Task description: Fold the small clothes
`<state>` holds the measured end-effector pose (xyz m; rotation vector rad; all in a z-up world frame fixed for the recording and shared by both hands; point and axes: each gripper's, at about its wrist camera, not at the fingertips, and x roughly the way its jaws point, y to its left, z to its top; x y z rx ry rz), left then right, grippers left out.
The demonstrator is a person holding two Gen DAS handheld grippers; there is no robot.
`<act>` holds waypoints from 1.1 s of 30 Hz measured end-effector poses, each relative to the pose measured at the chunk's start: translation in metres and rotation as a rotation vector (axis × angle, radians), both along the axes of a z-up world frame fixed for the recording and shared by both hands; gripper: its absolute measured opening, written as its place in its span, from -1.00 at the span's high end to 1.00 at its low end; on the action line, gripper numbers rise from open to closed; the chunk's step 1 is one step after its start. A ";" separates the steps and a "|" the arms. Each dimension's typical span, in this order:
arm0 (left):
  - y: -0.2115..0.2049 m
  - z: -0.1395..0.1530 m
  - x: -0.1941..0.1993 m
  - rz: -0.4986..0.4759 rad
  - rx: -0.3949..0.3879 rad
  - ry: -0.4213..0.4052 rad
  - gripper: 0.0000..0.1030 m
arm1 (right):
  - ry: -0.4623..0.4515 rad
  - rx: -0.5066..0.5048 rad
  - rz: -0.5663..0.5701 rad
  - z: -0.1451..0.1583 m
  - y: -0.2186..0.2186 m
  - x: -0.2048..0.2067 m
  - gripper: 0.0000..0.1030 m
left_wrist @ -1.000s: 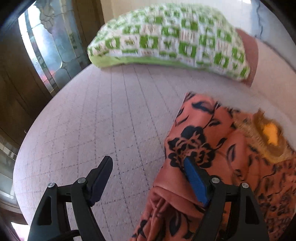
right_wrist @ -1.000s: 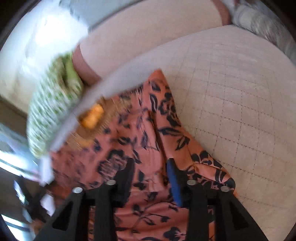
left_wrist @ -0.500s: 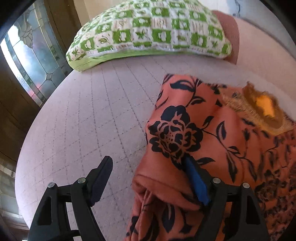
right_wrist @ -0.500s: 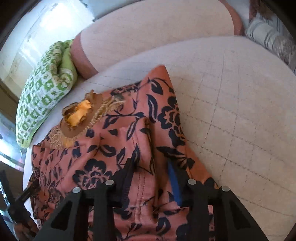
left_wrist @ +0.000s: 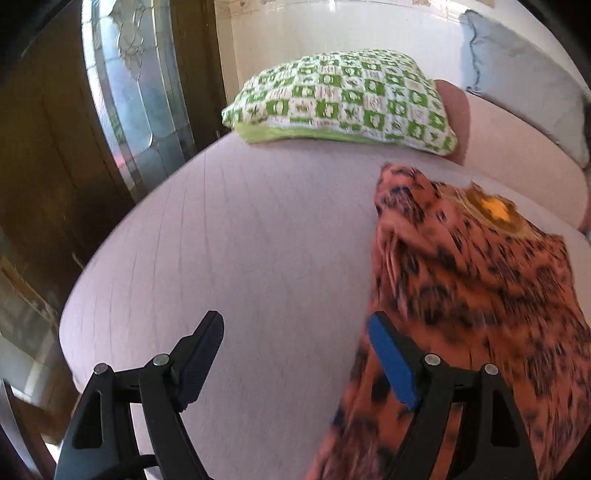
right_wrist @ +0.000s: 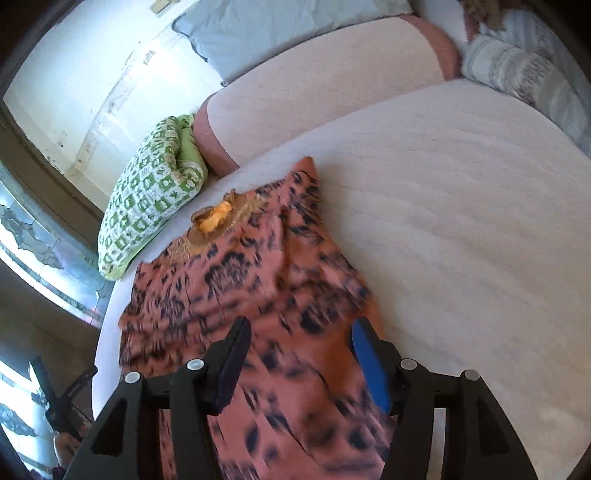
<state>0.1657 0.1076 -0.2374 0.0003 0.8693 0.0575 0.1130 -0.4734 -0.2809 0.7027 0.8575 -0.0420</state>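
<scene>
Clearly the dress point(right_wrist: 258, 280) is lying soft and light on the near left part of the bed point(right_wrist: 461, 221), its gold neckline pointing far toward the green pillow point(right_wrist: 151, 199). Thin, floppy cloth like this is likely sagging and sliding when lifted, so a hem, corner or folded edge looks the best hold. Both tools are standing spread, pinching nothing: the right hand-held gripper point(right_wrist: 295, 350) is hovering over the near cloth, the left hand-held gripper point(left_wrist: 295, 354) beside its left edge. A grey pillow point(right_wrist: 280, 33) is lying beyond.

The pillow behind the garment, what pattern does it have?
Green and white checks on the pillow, clearest in the left wrist view.
</scene>
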 end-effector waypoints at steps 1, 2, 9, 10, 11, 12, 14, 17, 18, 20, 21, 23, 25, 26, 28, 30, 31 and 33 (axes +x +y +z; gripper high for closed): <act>0.002 -0.002 -0.009 -0.012 -0.011 0.015 -0.58 | 0.006 0.017 -0.003 -0.004 -0.003 -0.006 -0.18; 0.004 -0.004 -0.016 -0.024 -0.021 0.031 -0.58 | 0.014 0.047 -0.009 -0.008 -0.008 -0.019 -0.18; 0.018 -0.023 -0.042 -0.104 -0.148 0.154 -0.25 | 0.070 0.148 -0.004 -0.033 -0.020 -0.075 -0.19; 0.018 -0.027 -0.042 -0.108 -0.168 0.178 -0.06 | 0.075 0.150 -0.003 -0.035 -0.020 -0.078 -0.19; 0.019 -0.031 -0.042 -0.112 -0.186 0.201 0.26 | 0.077 0.151 -0.001 -0.037 -0.020 -0.082 -0.19; 0.019 -0.035 -0.043 -0.120 -0.217 0.227 0.35 | 0.078 0.153 0.002 -0.038 -0.021 -0.085 -0.19; 0.014 -0.039 -0.045 -0.145 -0.245 0.241 0.35 | 0.077 0.164 0.012 -0.040 -0.020 -0.088 -0.19; 0.002 -0.042 -0.049 -0.215 -0.255 0.261 0.24 | 0.069 0.165 0.029 -0.042 -0.016 -0.088 -0.19; -0.002 -0.044 -0.050 -0.223 -0.237 0.263 0.10 | 0.065 0.169 0.043 -0.043 -0.014 -0.087 -0.19; -0.001 -0.045 -0.049 -0.202 -0.200 0.273 0.08 | 0.070 0.175 0.068 -0.044 -0.010 -0.083 -0.19; 0.004 -0.046 -0.048 -0.179 -0.215 0.274 0.08 | 0.079 0.170 0.085 -0.045 -0.007 -0.080 -0.19; 0.015 -0.046 -0.048 -0.143 -0.259 0.277 0.08 | 0.088 0.158 0.101 -0.046 -0.002 -0.077 -0.19; 0.019 -0.049 -0.049 -0.128 -0.274 0.299 0.08 | 0.099 0.154 0.116 -0.049 0.000 -0.074 -0.19; 0.019 -0.050 -0.051 -0.132 -0.274 0.306 0.08 | 0.109 0.155 0.119 -0.051 0.001 -0.073 -0.19; 0.014 -0.051 -0.054 -0.151 -0.251 0.313 0.09 | 0.112 0.158 0.118 -0.053 0.002 -0.071 -0.19; 0.009 -0.051 -0.059 -0.166 -0.225 0.313 0.31 | 0.109 0.159 0.117 -0.053 0.003 -0.072 -0.19; 0.006 -0.052 -0.060 -0.171 -0.210 0.312 0.43 | 0.109 0.161 0.115 -0.053 0.003 -0.072 -0.19; 0.006 -0.051 -0.060 -0.187 -0.225 0.311 0.72 | 0.109 0.165 0.114 -0.053 0.004 -0.072 -0.19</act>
